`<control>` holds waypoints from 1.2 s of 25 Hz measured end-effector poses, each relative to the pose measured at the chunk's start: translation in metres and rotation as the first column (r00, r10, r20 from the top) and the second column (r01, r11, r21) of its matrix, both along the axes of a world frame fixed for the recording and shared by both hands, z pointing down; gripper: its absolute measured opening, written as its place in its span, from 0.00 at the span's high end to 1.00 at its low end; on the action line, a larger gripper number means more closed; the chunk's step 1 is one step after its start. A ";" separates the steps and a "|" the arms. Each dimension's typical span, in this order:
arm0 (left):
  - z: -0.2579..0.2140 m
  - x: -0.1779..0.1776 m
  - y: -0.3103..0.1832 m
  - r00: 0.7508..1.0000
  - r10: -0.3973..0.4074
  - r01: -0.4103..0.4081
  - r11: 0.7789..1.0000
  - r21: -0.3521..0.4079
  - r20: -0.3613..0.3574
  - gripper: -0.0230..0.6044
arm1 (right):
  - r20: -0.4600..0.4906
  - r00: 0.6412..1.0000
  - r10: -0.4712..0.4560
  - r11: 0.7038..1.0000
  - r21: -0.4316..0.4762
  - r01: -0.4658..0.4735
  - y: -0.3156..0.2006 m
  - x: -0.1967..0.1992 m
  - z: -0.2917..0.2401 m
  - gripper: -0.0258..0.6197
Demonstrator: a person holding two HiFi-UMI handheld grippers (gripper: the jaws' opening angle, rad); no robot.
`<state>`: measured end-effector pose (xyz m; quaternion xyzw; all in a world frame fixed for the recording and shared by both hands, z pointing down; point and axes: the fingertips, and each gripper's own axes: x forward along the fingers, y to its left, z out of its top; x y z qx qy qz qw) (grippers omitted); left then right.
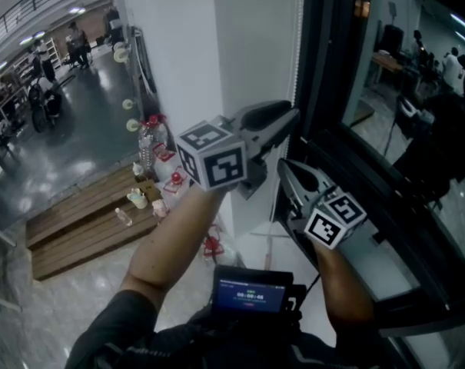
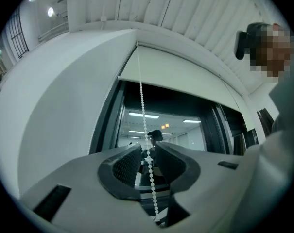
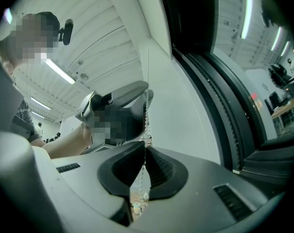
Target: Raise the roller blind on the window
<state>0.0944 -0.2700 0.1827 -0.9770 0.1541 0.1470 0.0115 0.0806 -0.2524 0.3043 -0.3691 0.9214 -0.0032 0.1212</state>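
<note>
A white bead chain [image 2: 141,101] hangs from the left end of the rolled-down white blind [image 2: 185,76], which covers the top of the dark window [image 2: 161,125]. My left gripper [image 2: 147,152] is open, and the chain runs loose between its jaws without the pads pressing on it. In the head view the left gripper [image 1: 292,116] is the higher one, up against the chain [image 1: 297,37] beside the window frame. Just below it, my right gripper [image 1: 284,166] is shut on the chain [image 3: 146,125]. Its jaws [image 3: 145,148] pinch the beads, and the left gripper [image 3: 137,96] shows right above.
A white pillar [image 1: 178,52] stands left of the black window frame [image 1: 324,91]. The pale sill [image 1: 355,267] lies below the right gripper. A screen device [image 1: 251,290] sits at the person's chest. Far below at the left is a wooden platform [image 1: 78,214] with bottles.
</note>
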 end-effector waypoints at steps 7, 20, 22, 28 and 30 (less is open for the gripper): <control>0.003 0.011 -0.001 1.000 0.010 -0.010 1.000 0.004 0.010 0.95 | 0.016 1.000 0.007 1.000 0.001 -0.007 0.002 -0.002 -0.001 0.95; 0.024 0.002 -0.001 0.998 -0.028 0.025 0.999 0.046 0.058 0.95 | -0.023 1.000 0.000 0.999 -0.043 -0.001 -0.003 -0.013 0.024 0.96; 0.034 0.002 -0.003 0.998 -0.024 0.023 0.999 0.025 0.058 0.95 | -0.011 1.000 0.001 0.998 -0.067 -0.002 -0.004 -0.013 0.035 0.96; 0.064 -0.002 -0.007 0.998 -0.034 0.035 0.999 -0.019 0.048 0.95 | -0.016 1.000 0.013 0.991 -0.130 -0.015 -0.009 -0.012 0.065 0.96; 0.070 -0.002 -0.007 0.998 -0.043 0.044 0.999 -0.011 0.053 0.95 | -0.023 1.000 0.014 0.990 -0.138 -0.017 -0.010 -0.011 0.069 0.96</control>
